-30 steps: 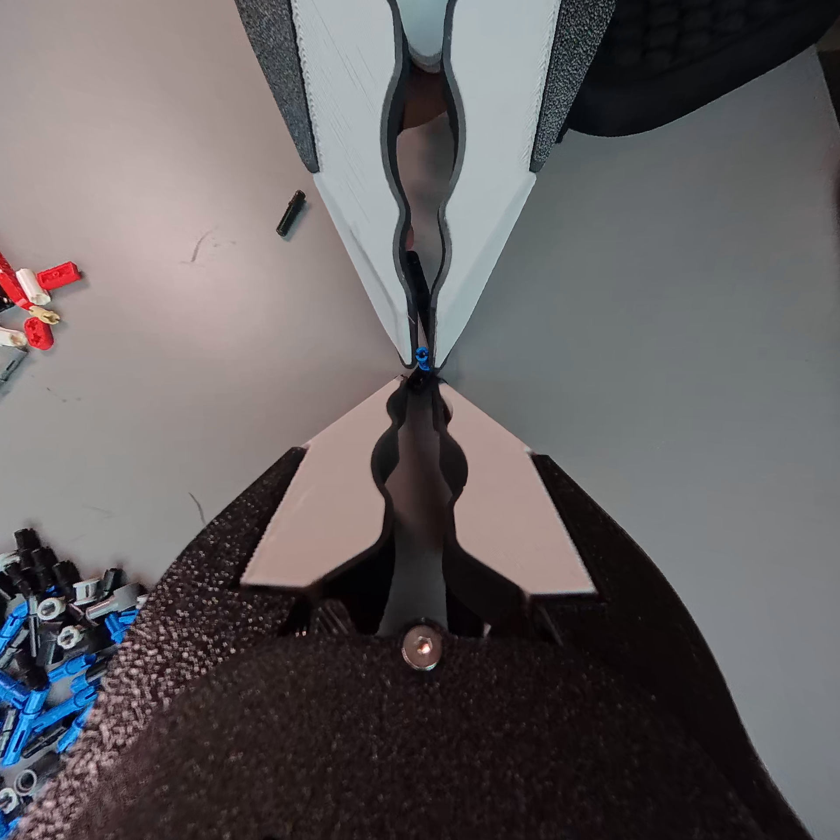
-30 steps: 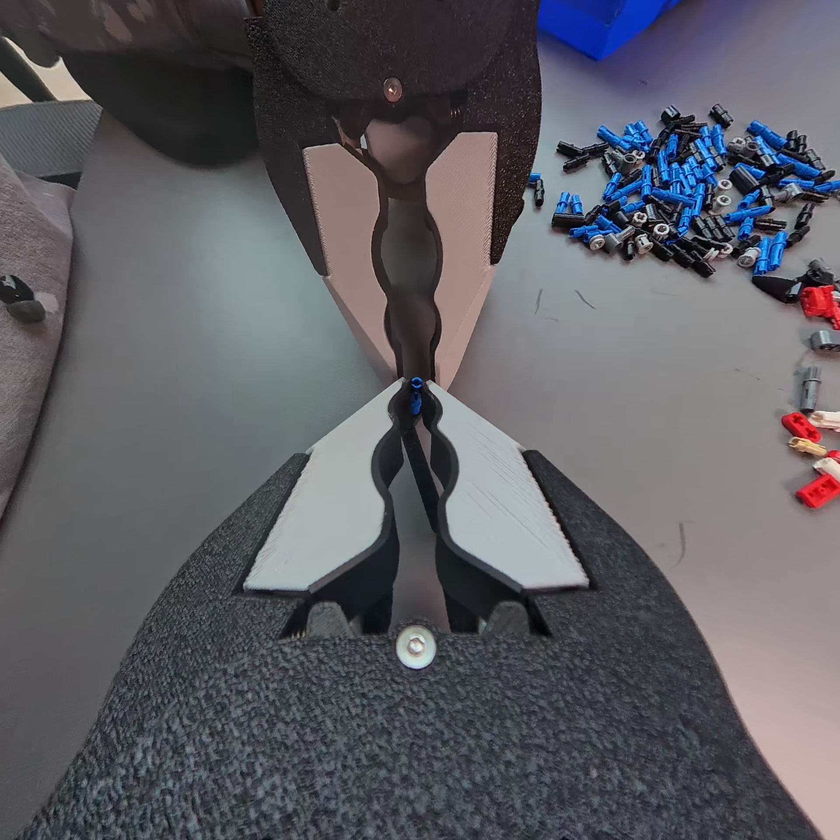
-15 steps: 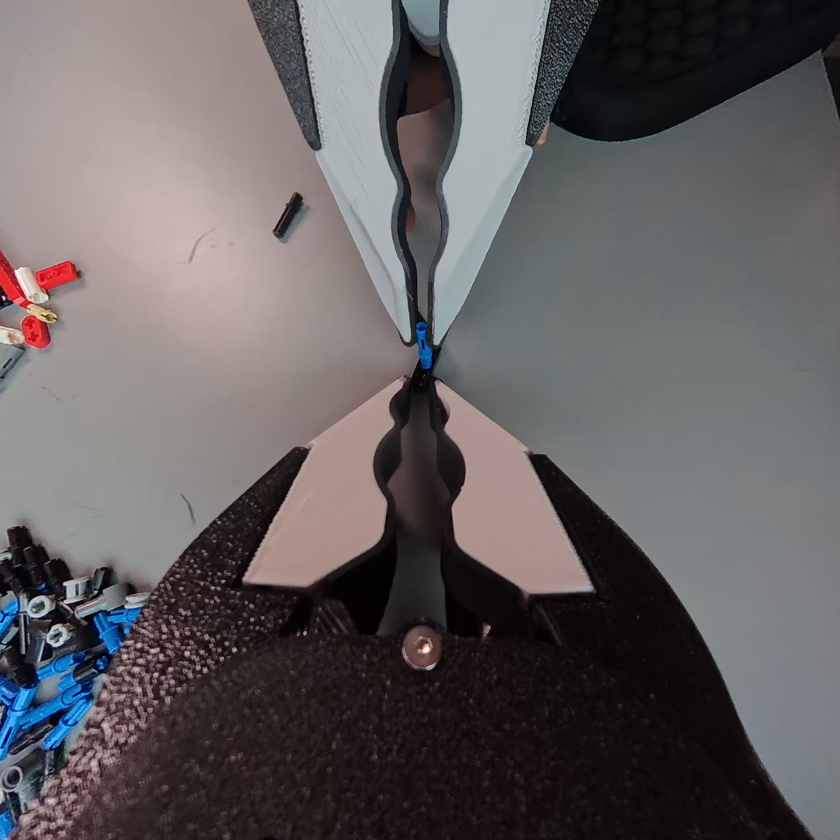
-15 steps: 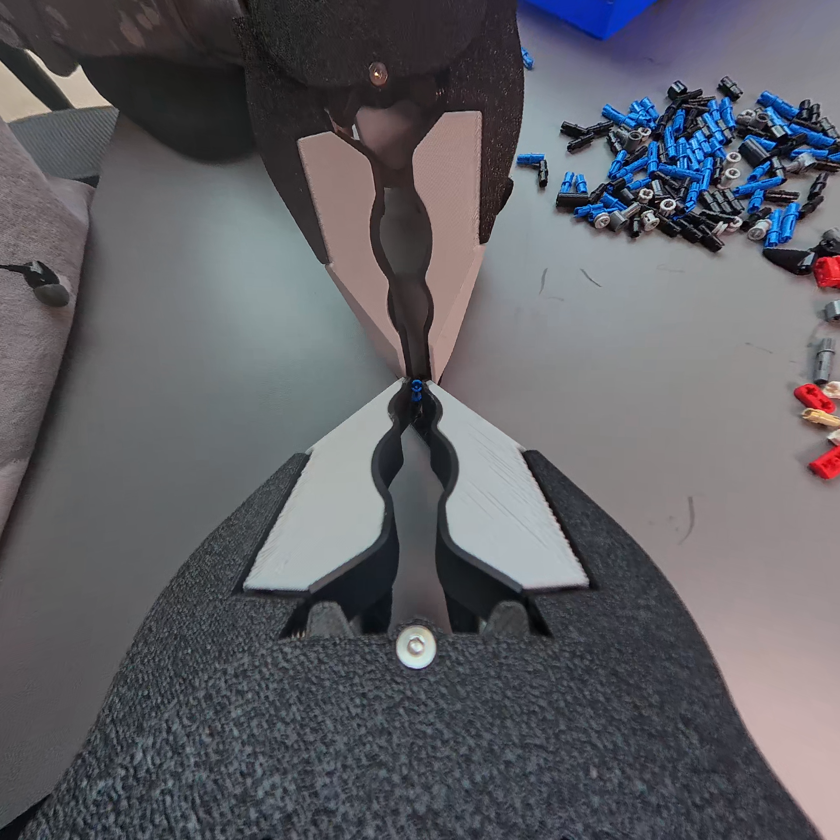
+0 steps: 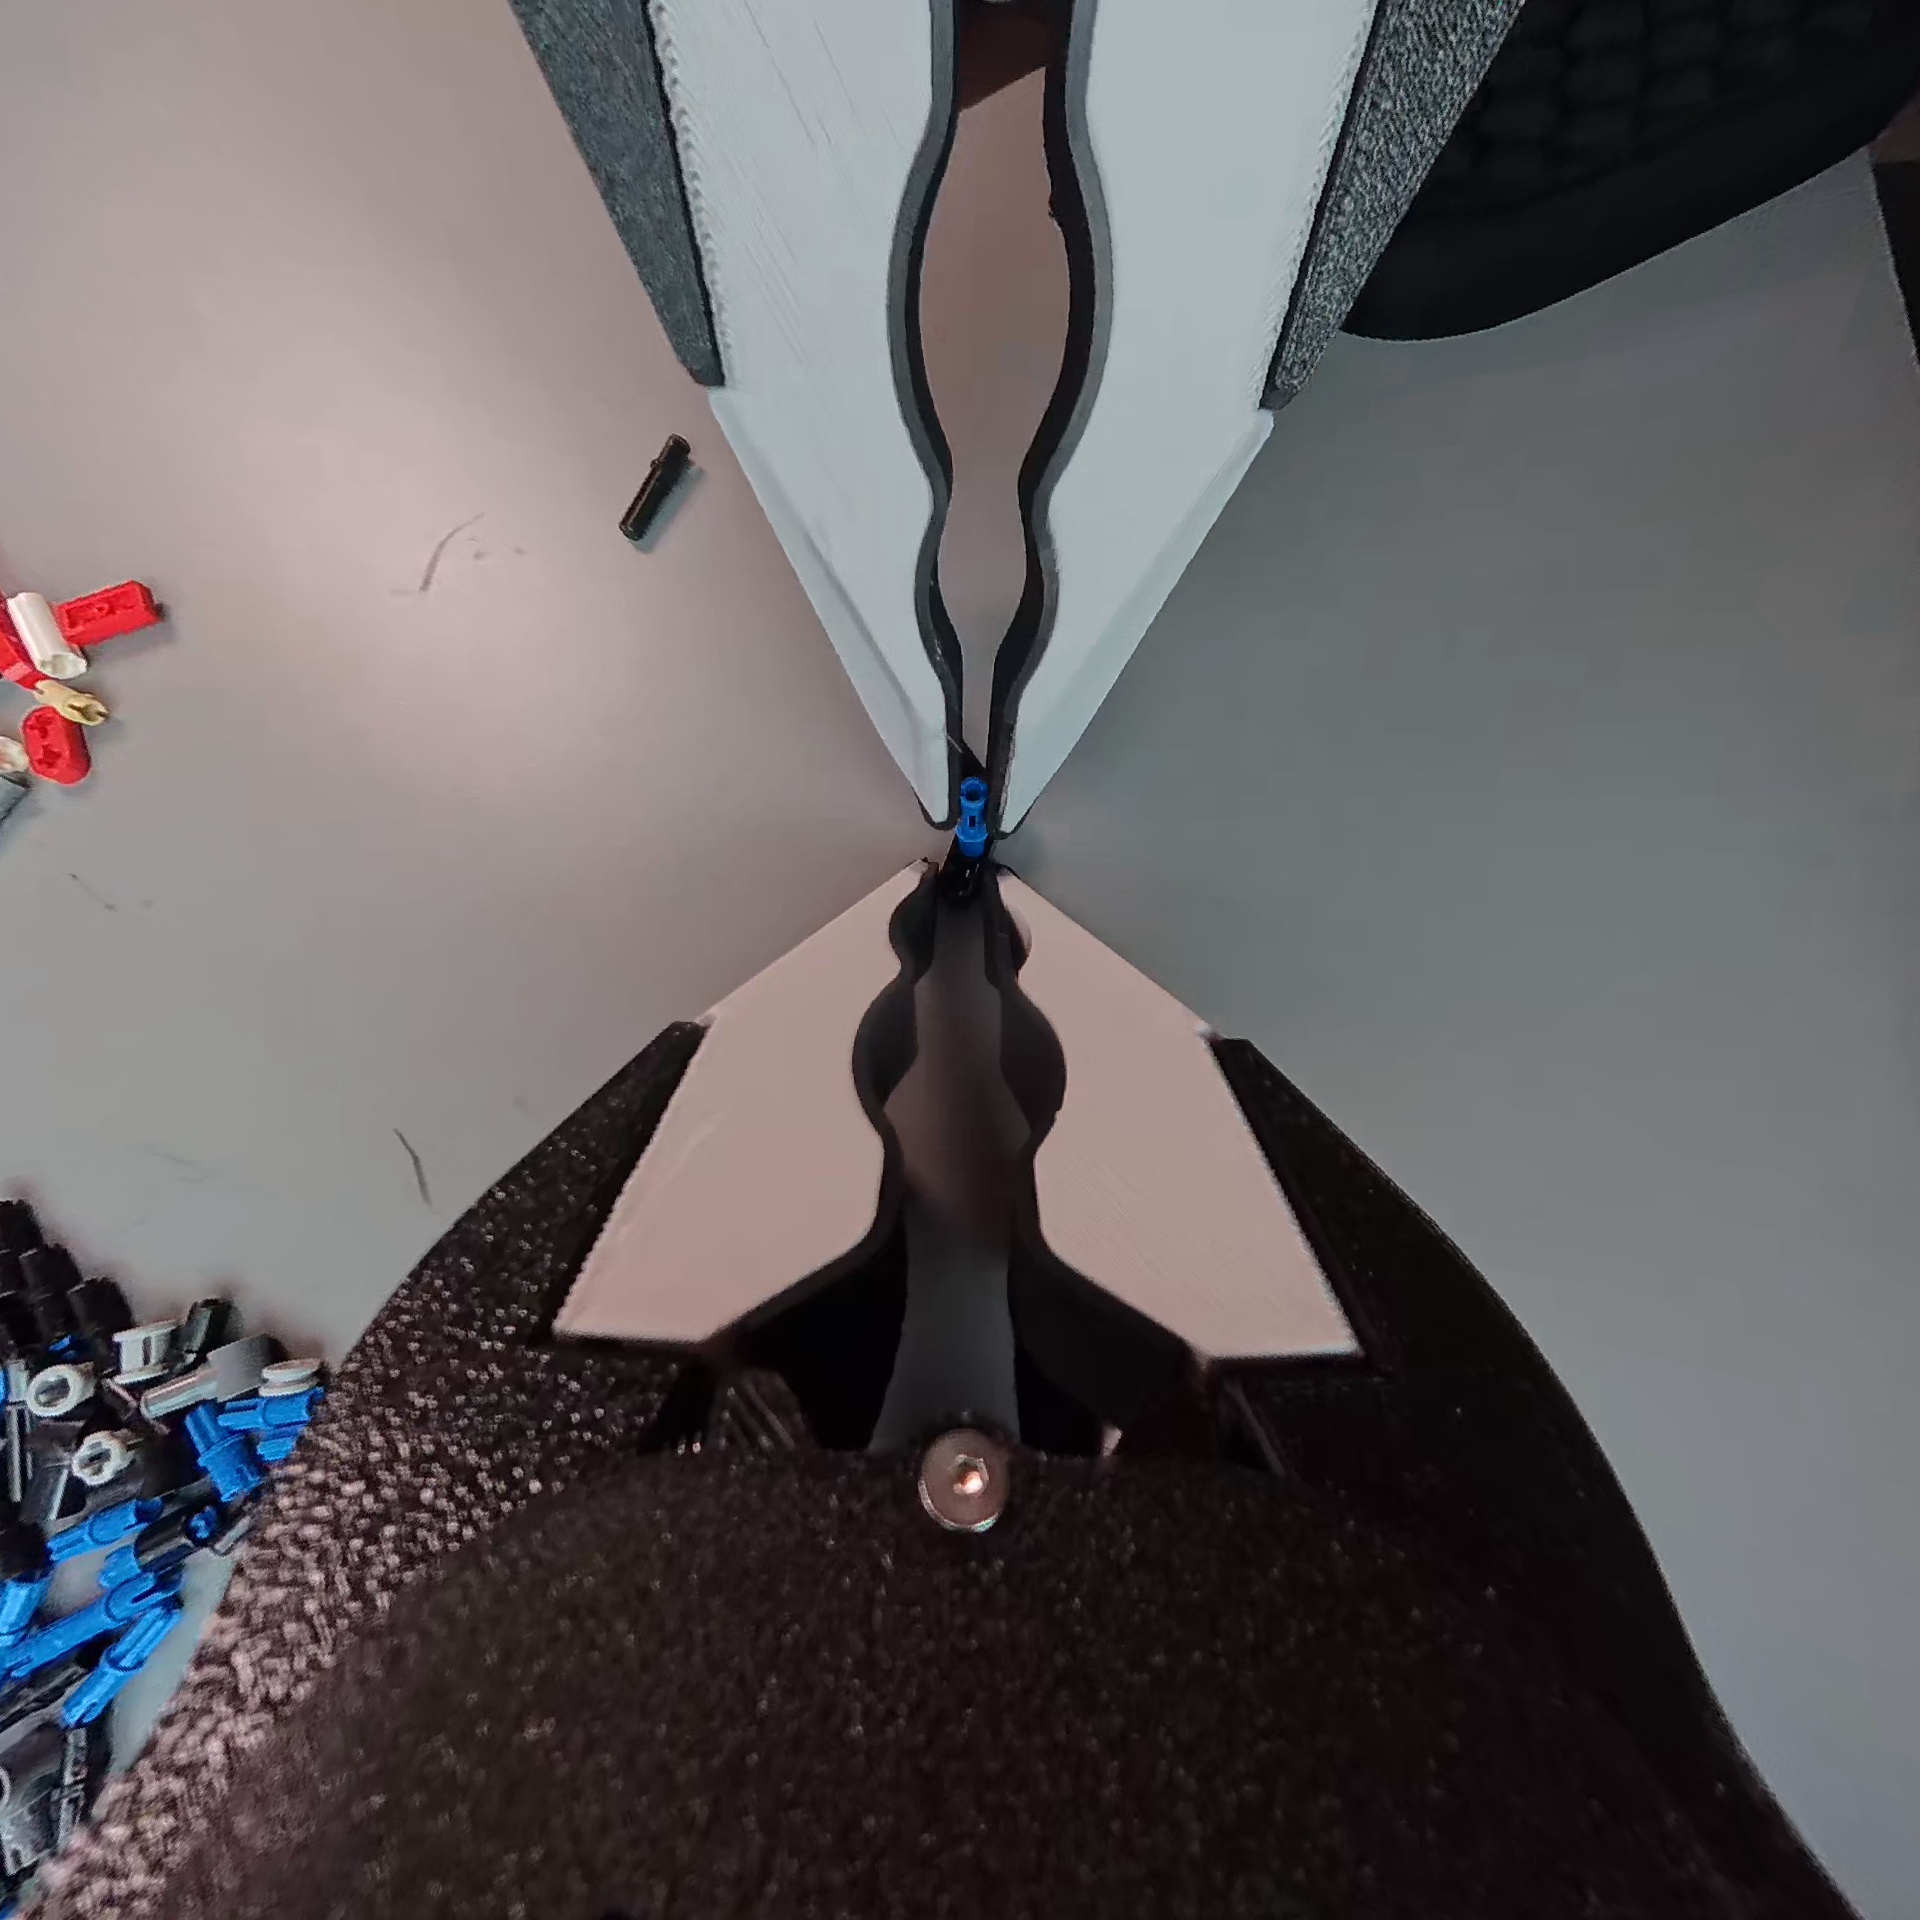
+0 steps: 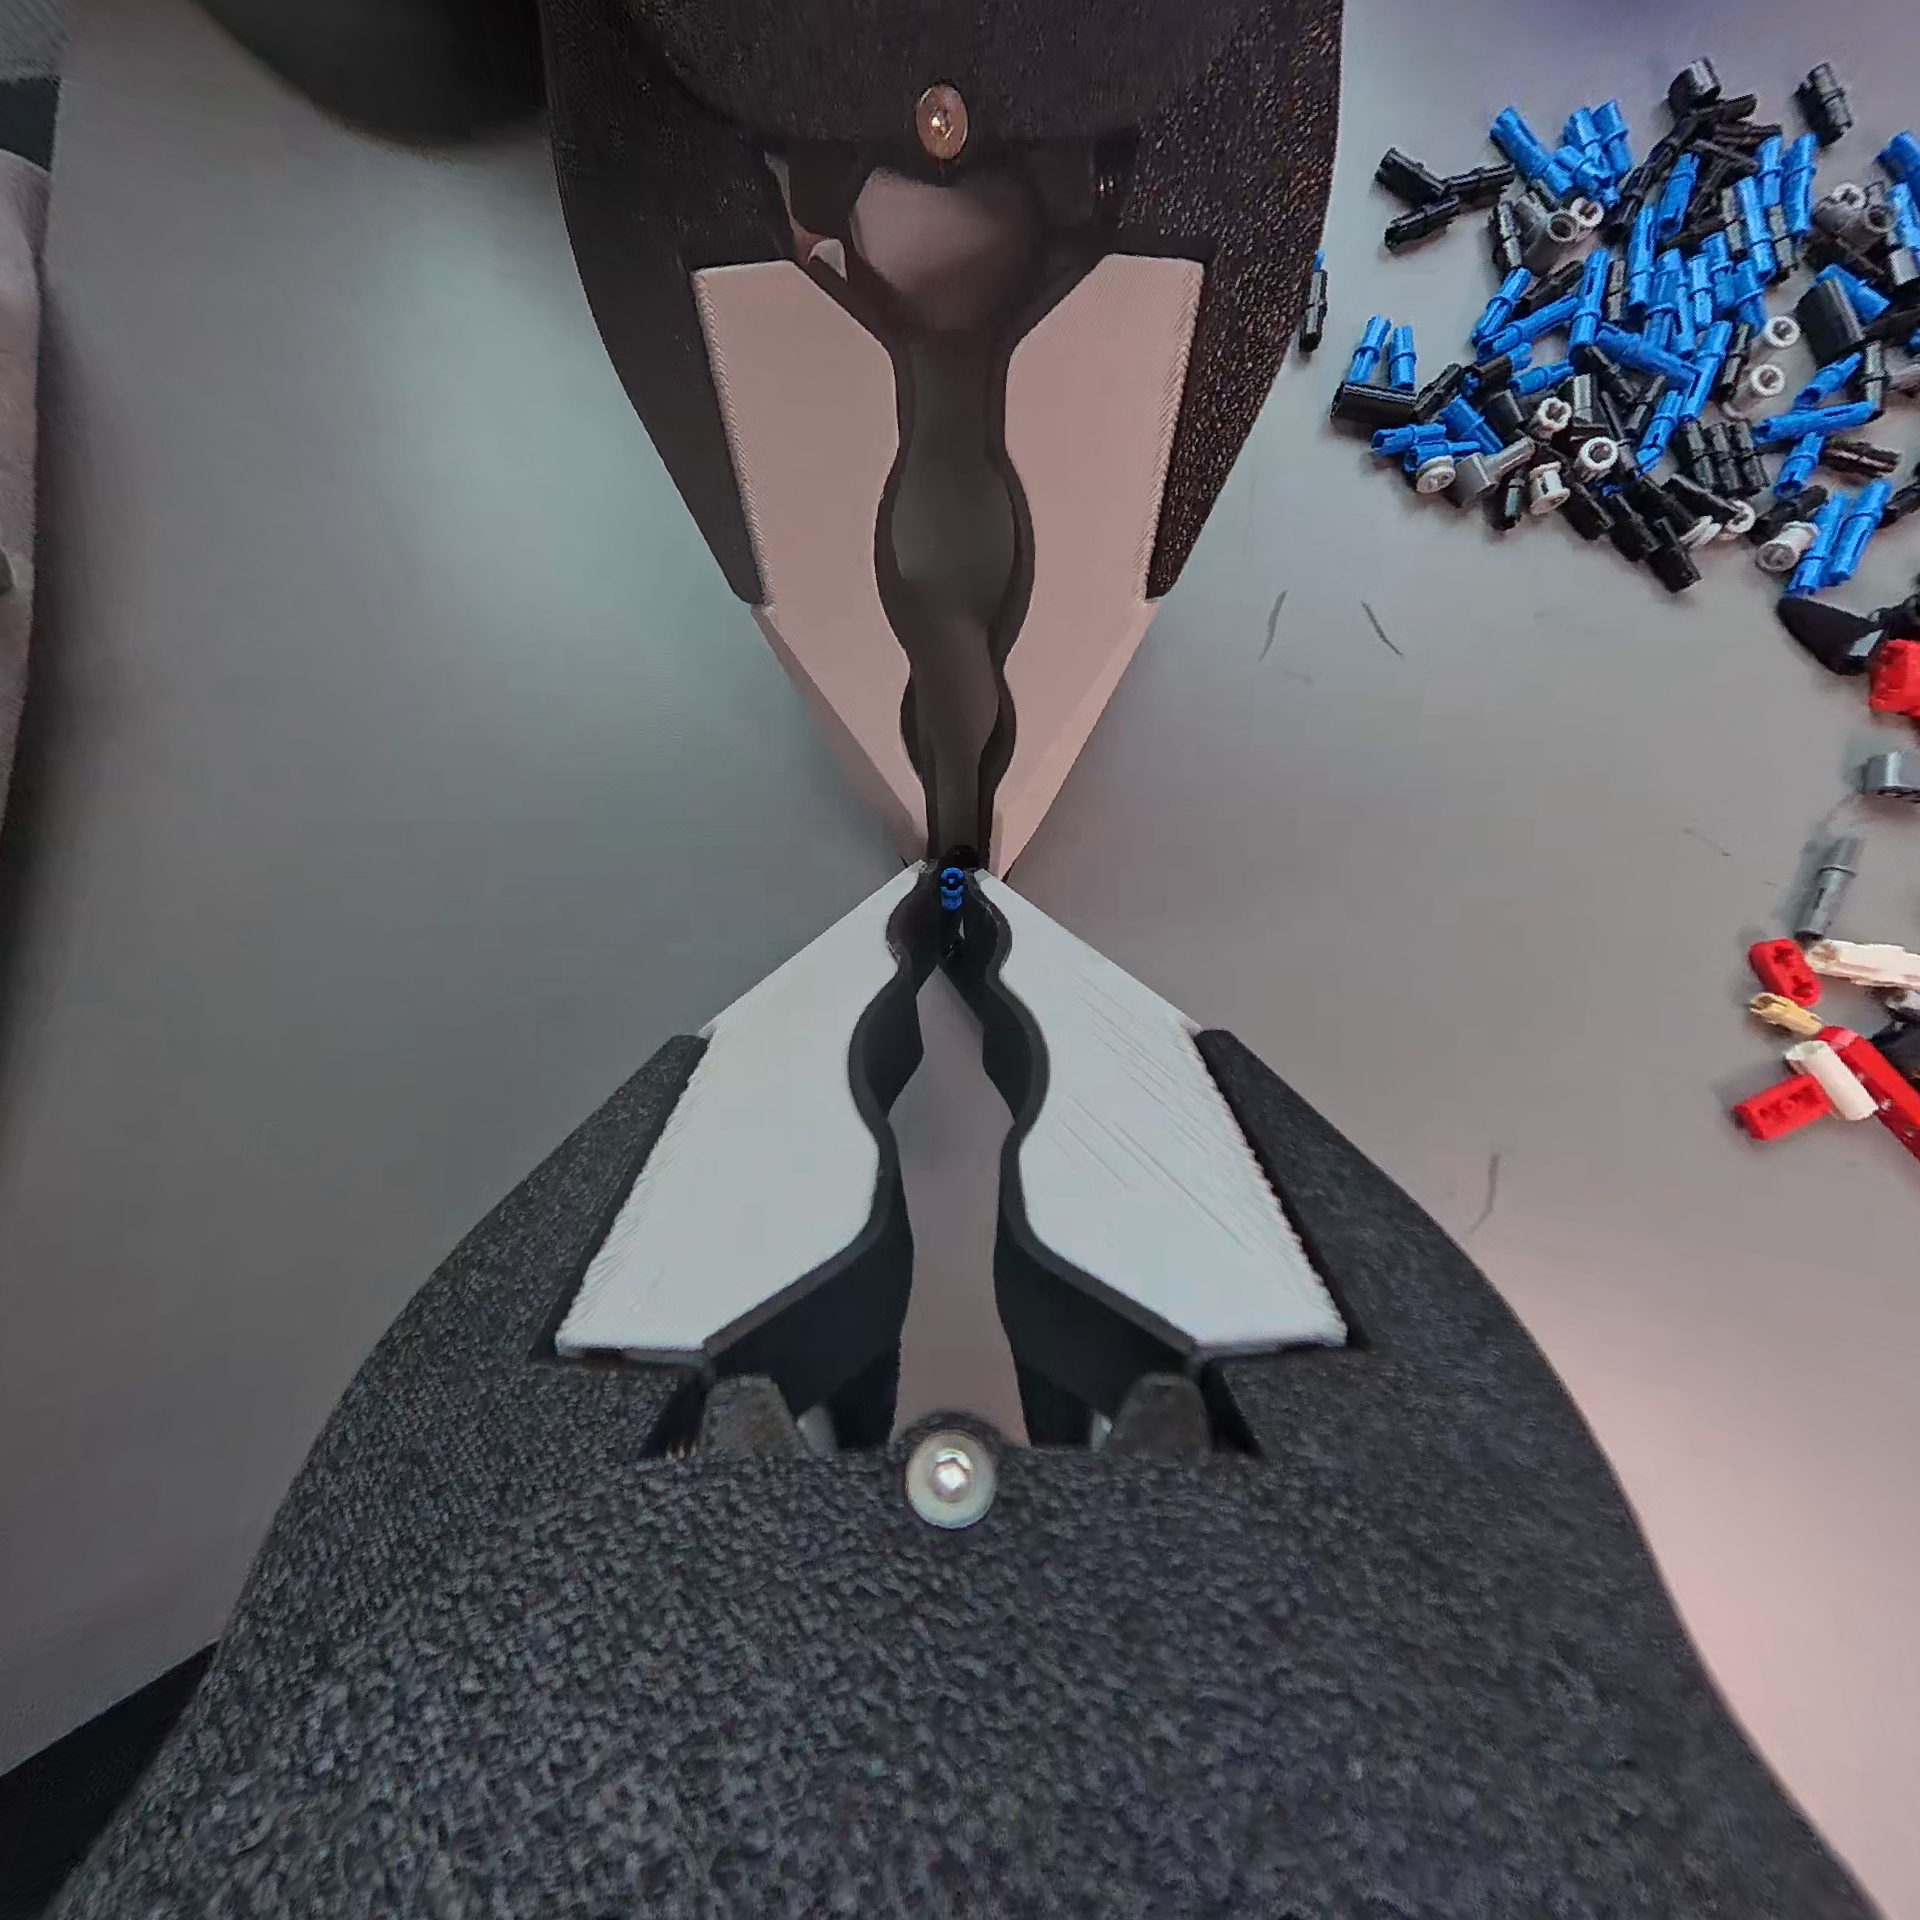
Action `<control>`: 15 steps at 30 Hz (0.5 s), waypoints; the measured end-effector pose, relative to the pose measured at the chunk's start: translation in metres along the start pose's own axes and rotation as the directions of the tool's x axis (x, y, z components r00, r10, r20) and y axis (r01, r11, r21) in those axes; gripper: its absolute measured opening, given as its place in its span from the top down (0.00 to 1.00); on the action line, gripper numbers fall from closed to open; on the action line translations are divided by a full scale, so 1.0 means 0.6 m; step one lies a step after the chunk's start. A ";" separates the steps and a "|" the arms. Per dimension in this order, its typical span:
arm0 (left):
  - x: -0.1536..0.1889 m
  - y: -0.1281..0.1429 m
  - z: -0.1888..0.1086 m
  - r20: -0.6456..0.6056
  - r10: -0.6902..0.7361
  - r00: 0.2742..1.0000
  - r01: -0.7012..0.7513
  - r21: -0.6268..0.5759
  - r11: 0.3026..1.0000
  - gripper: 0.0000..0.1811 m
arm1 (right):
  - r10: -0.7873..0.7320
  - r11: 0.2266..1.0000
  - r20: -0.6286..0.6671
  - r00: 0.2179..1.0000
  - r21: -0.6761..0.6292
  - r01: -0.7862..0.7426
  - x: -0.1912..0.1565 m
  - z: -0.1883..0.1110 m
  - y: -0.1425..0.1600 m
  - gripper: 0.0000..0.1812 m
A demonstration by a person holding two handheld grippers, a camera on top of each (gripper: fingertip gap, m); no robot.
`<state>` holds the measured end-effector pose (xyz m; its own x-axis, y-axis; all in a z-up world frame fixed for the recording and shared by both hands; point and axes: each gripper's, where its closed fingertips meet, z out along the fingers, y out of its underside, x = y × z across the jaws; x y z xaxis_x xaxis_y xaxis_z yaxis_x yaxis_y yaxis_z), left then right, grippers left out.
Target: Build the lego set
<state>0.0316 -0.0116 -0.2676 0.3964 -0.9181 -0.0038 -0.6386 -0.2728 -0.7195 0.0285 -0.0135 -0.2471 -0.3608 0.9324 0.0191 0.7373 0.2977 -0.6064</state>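
My two grippers meet tip to tip above the grey table (image 5: 1455, 831). My right gripper (image 6: 948, 888), with pale grey fingers, is shut on a small blue pin (image 6: 950, 891). In the left wrist view the blue pin (image 5: 971, 805) sits between the right gripper's (image 5: 971, 826) tips and points at my left gripper (image 5: 961, 878). My left gripper, with pinkish fingers, is shut on a small black piece (image 5: 961, 883) that touches the pin's end. The black piece is mostly hidden by the tips. The left gripper (image 6: 961, 847) hangs at the top of the right wrist view.
A pile of blue, black and grey pins (image 6: 1662, 343) lies at the right in the right wrist view and shows at the lower left (image 5: 104, 1455) in the left wrist view. Red and white pieces (image 6: 1829, 1049) lie nearby. A lone black pin (image 5: 655, 488) lies apart. A dark chair (image 5: 1610, 156) stands beyond the table edge.
The right gripper drew back slightly with the blue pin, then came in again toward the left tips. A long black piece seen between the right fingers a second ago no longer shows.
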 end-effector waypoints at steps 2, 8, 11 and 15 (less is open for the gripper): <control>0.000 0.000 0.000 0.004 -0.004 1.000 0.004 0.000 1.000 0.96 | -0.022 0.999 -0.001 1.000 -0.034 0.022 -0.001 0.004 -0.003 0.99; 0.001 0.000 0.000 0.017 -0.003 1.000 0.003 -0.001 1.000 0.96 | 0.001 1.000 0.015 1.000 -0.021 -0.001 -0.002 0.002 0.000 0.98; 0.002 0.000 0.000 0.013 -0.009 1.000 0.009 -0.001 1.000 0.97 | 0.025 1.000 0.003 1.000 0.013 -0.025 -0.003 0.000 0.001 0.98; 0.002 0.000 0.001 0.021 -0.071 0.997 0.071 -0.001 0.997 0.97 | 0.074 0.996 -0.019 0.997 0.049 -0.073 -0.001 -0.001 0.001 0.98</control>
<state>0.0323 -0.0124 -0.2678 0.4548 -0.8900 0.0323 -0.6098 -0.3376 -0.7171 0.0293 -0.0142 -0.2472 -0.2945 0.9556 -0.0106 0.7330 0.2187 -0.6441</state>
